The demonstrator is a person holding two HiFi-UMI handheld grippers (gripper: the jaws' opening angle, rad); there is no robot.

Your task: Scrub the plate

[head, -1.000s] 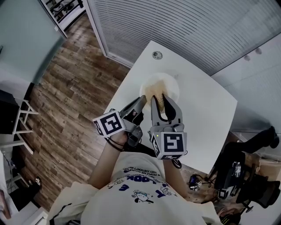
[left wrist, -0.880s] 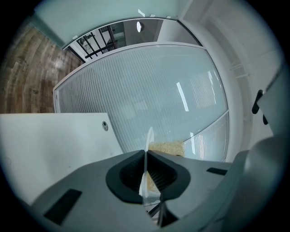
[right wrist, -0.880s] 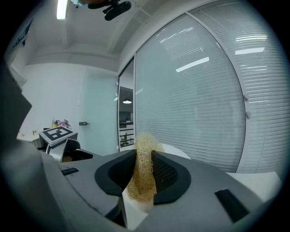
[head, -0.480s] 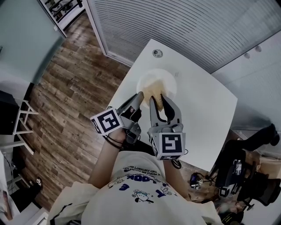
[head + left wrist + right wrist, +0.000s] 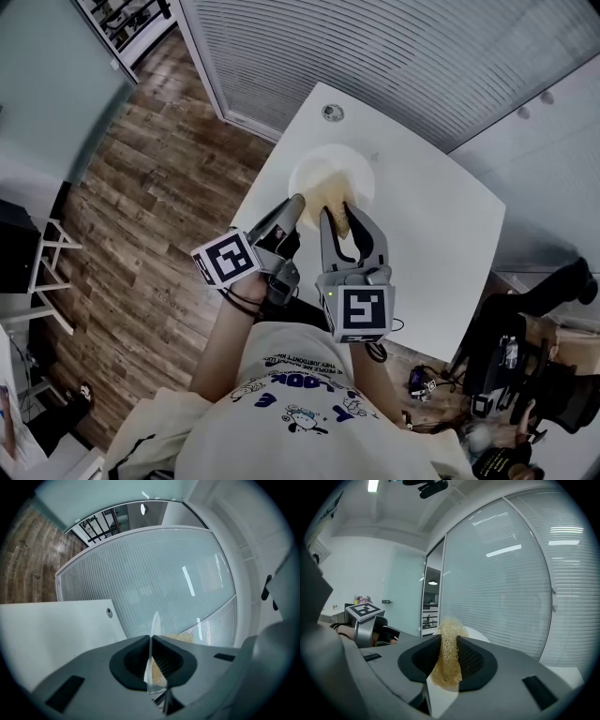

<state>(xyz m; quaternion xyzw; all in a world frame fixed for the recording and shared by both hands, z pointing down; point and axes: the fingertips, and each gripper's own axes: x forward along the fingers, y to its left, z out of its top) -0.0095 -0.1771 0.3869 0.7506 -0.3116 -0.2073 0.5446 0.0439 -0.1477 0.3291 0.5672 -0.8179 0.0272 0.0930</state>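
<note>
A white plate (image 5: 319,169) is held above the white table (image 5: 441,253), and brownish smears cover its face. My left gripper (image 5: 296,204) is shut on the plate's near rim. In the left gripper view the plate (image 5: 154,625) stands edge-on between the pads. My right gripper (image 5: 343,214) is shut on a tan fibrous scrubber (image 5: 344,221) that lies against the plate's face. In the right gripper view the scrubber (image 5: 449,653) bulges up between the pads, with the plate's rim (image 5: 477,633) just behind it and the left gripper's marker cube (image 5: 365,611) at the left.
A small round cap (image 5: 331,112) sits in the table near its far corner. Wood floor (image 5: 141,206) lies to the left, and a wall of blinds (image 5: 394,56) stands behind the table. Dark equipment (image 5: 511,366) stands at the lower right.
Plate and both grippers sit slightly higher and further left in the head view than before. Both grips are unchanged.
</note>
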